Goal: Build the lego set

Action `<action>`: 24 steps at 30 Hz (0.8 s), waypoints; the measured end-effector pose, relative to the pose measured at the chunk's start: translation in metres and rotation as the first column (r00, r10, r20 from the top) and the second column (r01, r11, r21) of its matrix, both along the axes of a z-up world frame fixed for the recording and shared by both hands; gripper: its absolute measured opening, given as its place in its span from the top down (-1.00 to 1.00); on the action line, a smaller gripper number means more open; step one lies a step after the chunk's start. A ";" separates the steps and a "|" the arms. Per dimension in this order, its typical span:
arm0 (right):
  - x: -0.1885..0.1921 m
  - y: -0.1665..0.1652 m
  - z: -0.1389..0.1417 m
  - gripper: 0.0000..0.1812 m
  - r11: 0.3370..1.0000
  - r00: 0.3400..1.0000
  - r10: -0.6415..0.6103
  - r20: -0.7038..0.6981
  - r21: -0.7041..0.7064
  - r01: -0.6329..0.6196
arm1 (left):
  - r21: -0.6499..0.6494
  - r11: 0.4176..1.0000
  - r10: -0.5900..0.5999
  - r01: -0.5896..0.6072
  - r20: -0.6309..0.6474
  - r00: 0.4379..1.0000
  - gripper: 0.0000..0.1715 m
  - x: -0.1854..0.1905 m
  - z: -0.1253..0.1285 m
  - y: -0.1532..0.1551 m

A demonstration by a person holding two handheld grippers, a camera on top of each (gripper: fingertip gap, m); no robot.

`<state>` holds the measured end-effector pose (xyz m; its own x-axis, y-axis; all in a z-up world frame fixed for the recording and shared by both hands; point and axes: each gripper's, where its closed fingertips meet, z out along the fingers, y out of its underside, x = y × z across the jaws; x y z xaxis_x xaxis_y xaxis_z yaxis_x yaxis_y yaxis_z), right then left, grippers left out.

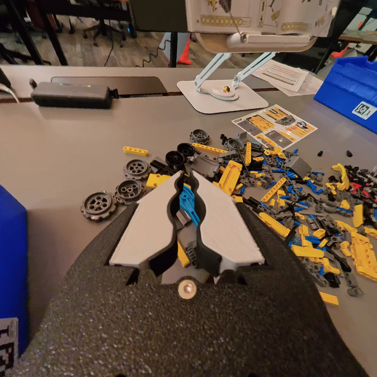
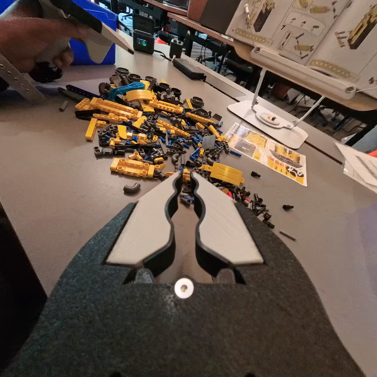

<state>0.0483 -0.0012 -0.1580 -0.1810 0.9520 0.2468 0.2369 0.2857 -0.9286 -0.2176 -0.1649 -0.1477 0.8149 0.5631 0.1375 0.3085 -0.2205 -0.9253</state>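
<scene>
A pile of loose building-toy parts (image 1: 265, 193), yellow, blue, black and grey, is spread on the grey table (image 1: 61, 153). My left gripper (image 1: 187, 173) hovers over the pile's left end with its jaws nearly together and nothing in them. A light blue curved piece (image 1: 186, 204) lies on the pile below it. Several grey toothed wheels (image 1: 98, 205) lie to its left. My right gripper (image 2: 186, 173) is low over the near end of the pile (image 2: 153, 130), jaws nearly together, tips by a small yellow piece (image 2: 186, 176). A hand holds the left gripper, one finger (image 2: 108, 38) showing high at the upper left.
A sticker sheet (image 1: 273, 126) lies beyond the pile. A white stand (image 1: 220, 102) holds an open instruction booklet (image 1: 255, 16) over the table's far side. Blue bins stand at the right (image 1: 350, 89) and near left (image 1: 10, 244). A black power brick (image 1: 71, 95) sits far left. Across from one pair of fingers to the other is roughly 30 cm. The light blue curved piece (image 1: 186, 204) lies some 6 cm from my left tips, 30 cm from my right tips.
</scene>
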 end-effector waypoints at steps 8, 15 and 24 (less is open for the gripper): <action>0.003 0.003 0.008 1.00 0.998 0.997 -0.030 -0.072 0.057 0.034 | 0.096 0.995 0.003 -0.016 0.138 0.990 0.94 -0.004 -0.003 -0.009; 0.014 0.023 0.033 1.00 0.975 0.983 -0.037 -0.181 -0.222 -0.004 | 0.022 0.998 0.059 -0.062 0.097 0.993 0.91 -0.011 -0.008 -0.014; 0.015 0.026 0.034 1.00 0.970 0.981 -0.048 -0.188 -0.243 0.001 | -0.064 0.995 0.084 -0.079 0.087 0.993 0.85 -0.012 -0.019 -0.015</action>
<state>0.0633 0.0244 -0.1235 -0.1291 0.9909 0.0377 0.0528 0.0449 -0.9976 -0.2298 -0.1803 -0.1666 0.7517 0.6367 0.1719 0.4088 -0.2453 -0.8790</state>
